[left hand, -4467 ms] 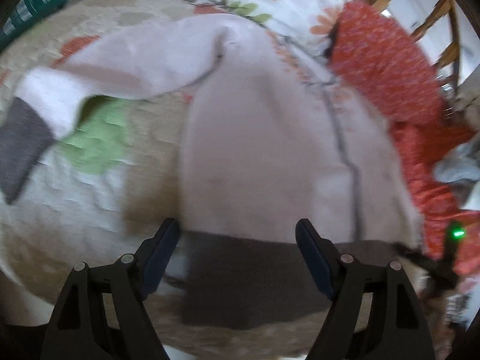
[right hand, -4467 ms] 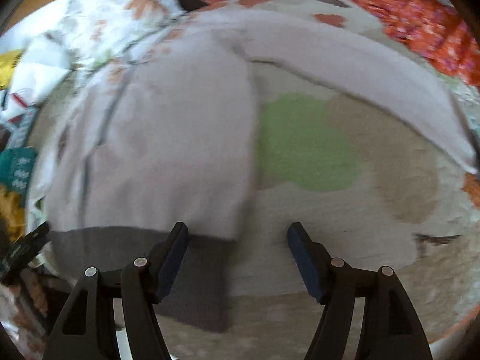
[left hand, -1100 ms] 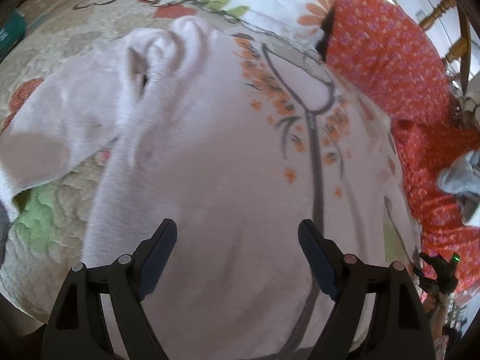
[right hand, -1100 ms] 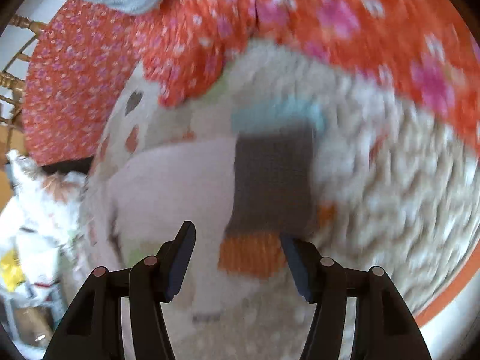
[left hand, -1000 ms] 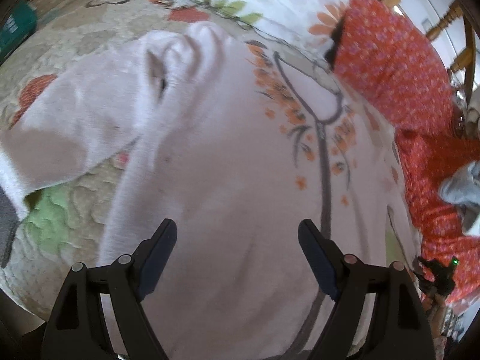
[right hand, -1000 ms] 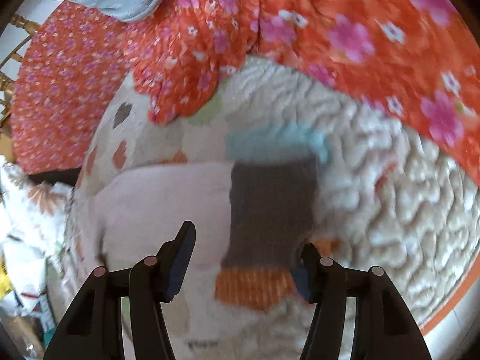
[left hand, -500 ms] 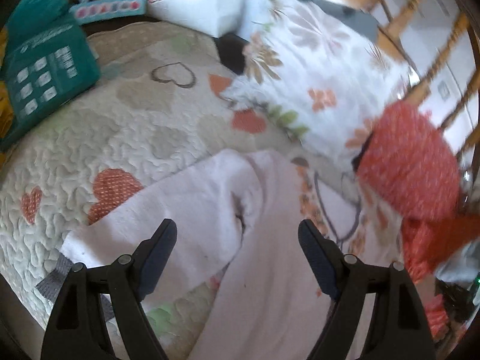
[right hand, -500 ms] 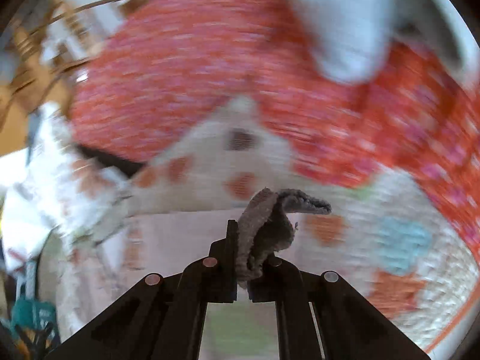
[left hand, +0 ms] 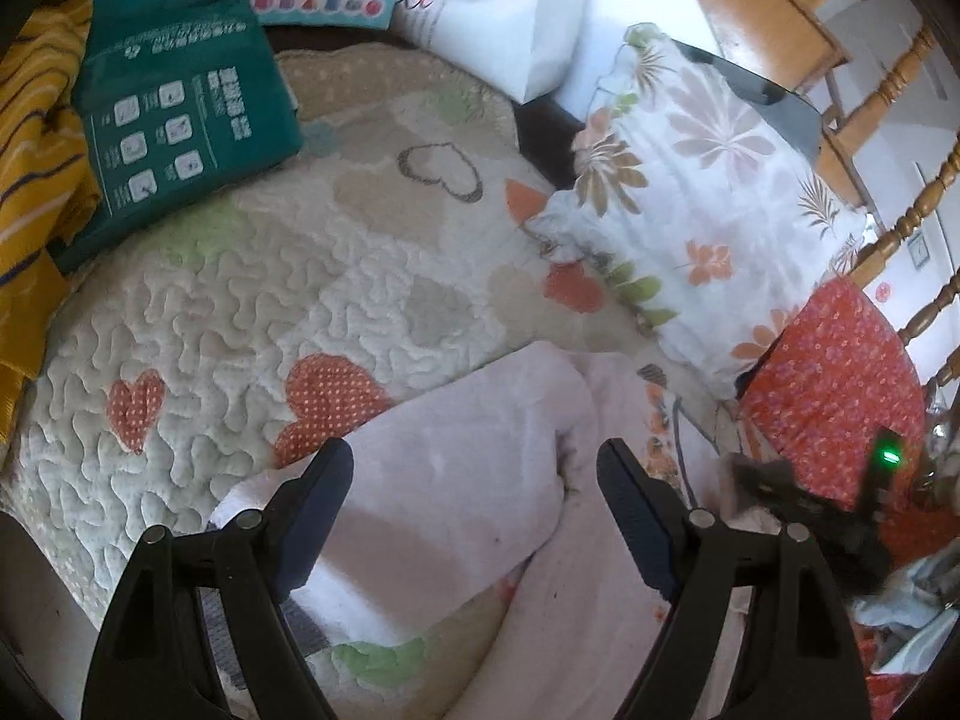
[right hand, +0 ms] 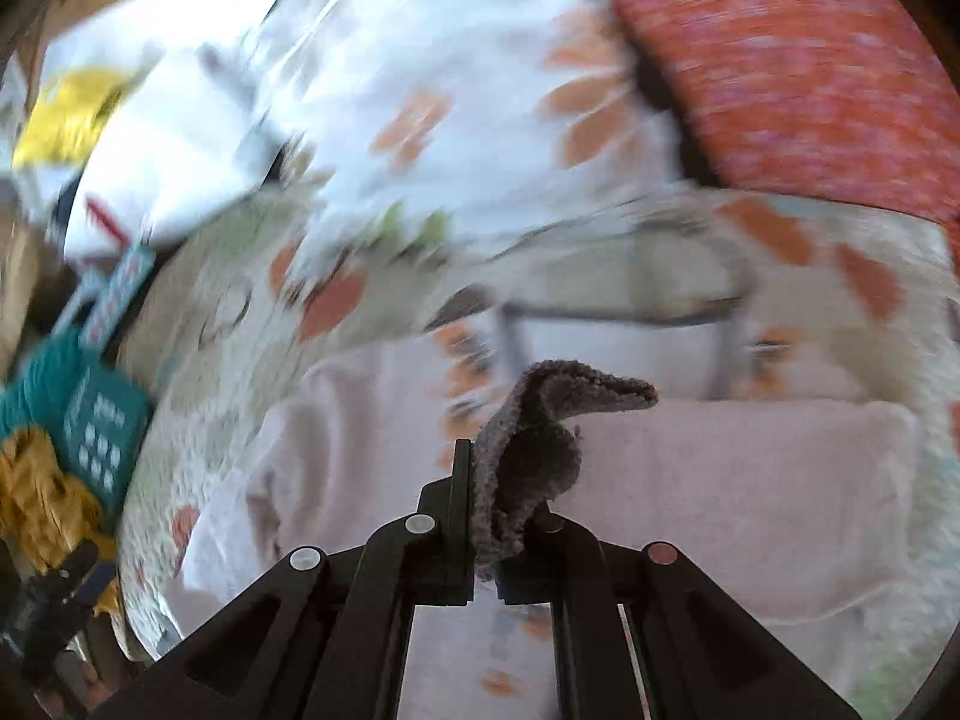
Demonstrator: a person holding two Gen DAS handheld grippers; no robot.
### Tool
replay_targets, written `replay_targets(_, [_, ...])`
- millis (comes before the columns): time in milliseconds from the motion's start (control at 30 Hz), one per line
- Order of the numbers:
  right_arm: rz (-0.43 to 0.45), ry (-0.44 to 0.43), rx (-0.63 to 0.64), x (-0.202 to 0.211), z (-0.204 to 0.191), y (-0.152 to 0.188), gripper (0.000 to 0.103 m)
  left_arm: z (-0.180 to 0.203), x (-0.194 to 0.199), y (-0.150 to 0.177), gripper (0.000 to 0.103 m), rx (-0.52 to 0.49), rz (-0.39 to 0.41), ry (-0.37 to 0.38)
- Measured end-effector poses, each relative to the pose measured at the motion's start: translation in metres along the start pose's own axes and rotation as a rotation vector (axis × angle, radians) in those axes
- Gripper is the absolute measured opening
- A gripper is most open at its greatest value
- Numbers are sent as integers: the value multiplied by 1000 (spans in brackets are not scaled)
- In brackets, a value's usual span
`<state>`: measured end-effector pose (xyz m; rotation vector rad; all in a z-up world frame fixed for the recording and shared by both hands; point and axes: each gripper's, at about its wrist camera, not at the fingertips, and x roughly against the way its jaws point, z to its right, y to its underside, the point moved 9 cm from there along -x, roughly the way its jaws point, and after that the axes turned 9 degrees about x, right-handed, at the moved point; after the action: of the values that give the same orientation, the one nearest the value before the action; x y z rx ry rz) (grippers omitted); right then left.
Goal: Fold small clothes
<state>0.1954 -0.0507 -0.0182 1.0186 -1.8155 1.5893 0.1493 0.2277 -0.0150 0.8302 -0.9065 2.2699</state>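
Observation:
A small pale pink sweater [left hand: 558, 594] with a grey zipper line and orange flower print lies on a quilted bedspread [left hand: 240, 312]. Its left sleeve [left hand: 444, 480] lies spread toward a grey cuff [left hand: 300, 630] at the lower left. My left gripper [left hand: 474, 516] is open and empty, hovering over that sleeve. My right gripper [right hand: 486, 516] is shut on the grey cuff [right hand: 540, 432] of the other sleeve and holds it up over the sweater body [right hand: 720, 468]. The right gripper also shows in the left wrist view [left hand: 798, 510], at the right.
A floral pillow [left hand: 690, 180] and an orange-red patterned cushion [left hand: 834, 396] lie behind the sweater. A green package [left hand: 174, 114], yellow striped cloth [left hand: 36, 132] and a white bag [left hand: 498, 6] sit at the far left. A wooden chair [left hand: 888, 78] stands behind.
My right gripper closed on the grey cuff and lifted it, carrying it across over the sweater body. My left gripper moved toward the left sleeve and stayed open.

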Motion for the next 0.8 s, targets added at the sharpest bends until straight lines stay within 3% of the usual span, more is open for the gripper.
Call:
replay_targets(133, [-65, -38, 48, -54, -43, 4, 5, -1, -5, 4, 82, 5, -45, 13])
replay_targets(300, [-132, -21, 84, -103, -75, 14, 5, -1, -5, 5, 82, 1, -48, 6])
replay_targets(400, [-192, -49, 115, -124, -91, 23, 10, -4, -5, 2, 82, 18, -46, 5])
replay_targets(533, [-175, -139, 101, -121, -112, 21, 27, -20, -1, -9, 82, 74, -34, -3])
replay_targets(700, [-133, -207, 160, -90, -144, 26, 32, -80, 36, -49, 82, 240, 124, -83])
replay_targets(800, [-148, -280, 251, -70, -178, 50, 42, -122, 65, -67, 82, 317, 236, -155])
